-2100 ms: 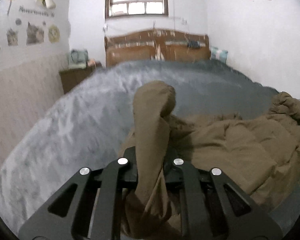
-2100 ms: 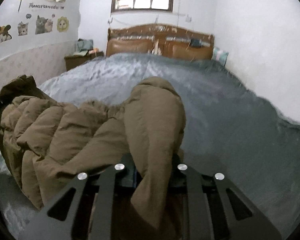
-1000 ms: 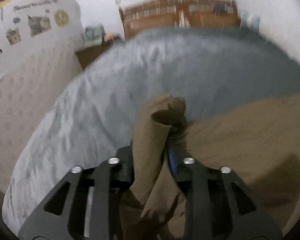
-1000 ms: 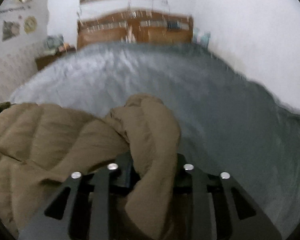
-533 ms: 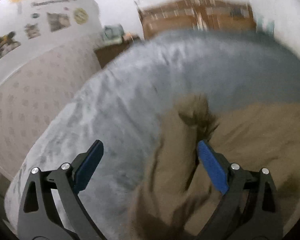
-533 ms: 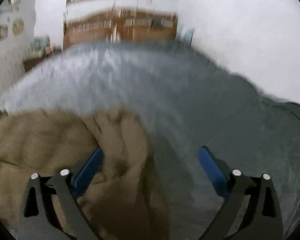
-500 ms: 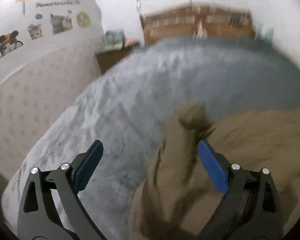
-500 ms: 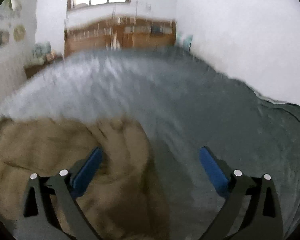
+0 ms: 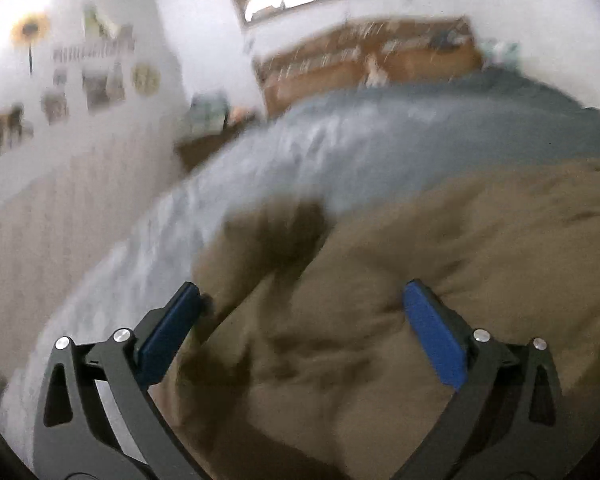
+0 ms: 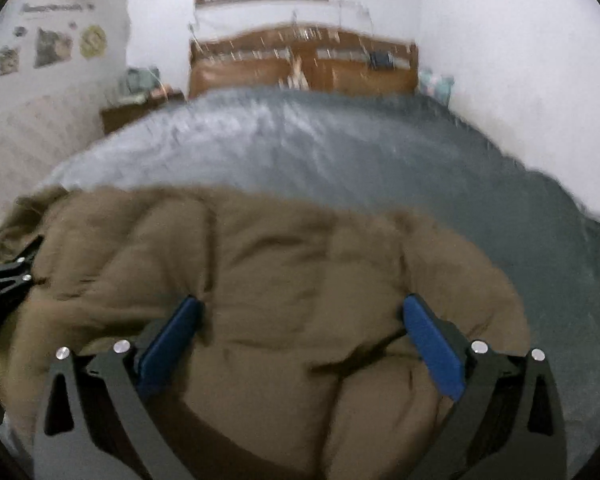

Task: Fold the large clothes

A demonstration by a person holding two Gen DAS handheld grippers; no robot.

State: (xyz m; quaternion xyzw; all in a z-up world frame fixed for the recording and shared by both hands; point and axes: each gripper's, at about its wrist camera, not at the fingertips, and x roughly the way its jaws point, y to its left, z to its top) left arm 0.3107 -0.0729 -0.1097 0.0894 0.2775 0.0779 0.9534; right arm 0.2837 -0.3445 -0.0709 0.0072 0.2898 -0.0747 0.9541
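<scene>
A large brown padded coat [image 9: 439,260] lies spread on the grey bed cover [image 9: 359,140]. My left gripper [image 9: 300,320] is open and empty, its blue pads [image 9: 168,336] above the coat's left edge. In the right wrist view the coat [image 10: 280,272] fills the lower half. My right gripper [image 10: 300,332] is open and empty above the coat's right part. The left gripper's black frame [image 10: 4,276] shows at the far left edge of that view. Both views are blurred by motion.
A wooden headboard [image 10: 300,64] stands at the far end of the bed. A dark nightstand [image 10: 140,110] with items sits at the left of it. A wall with pictures [image 9: 80,80] runs along the left; a white wall [image 10: 519,80] runs along the right.
Both grippers held bunched coat fabric a second ago, then opened and let it go. The coat now lies flatter on the bed, and both grippers have drawn back over it.
</scene>
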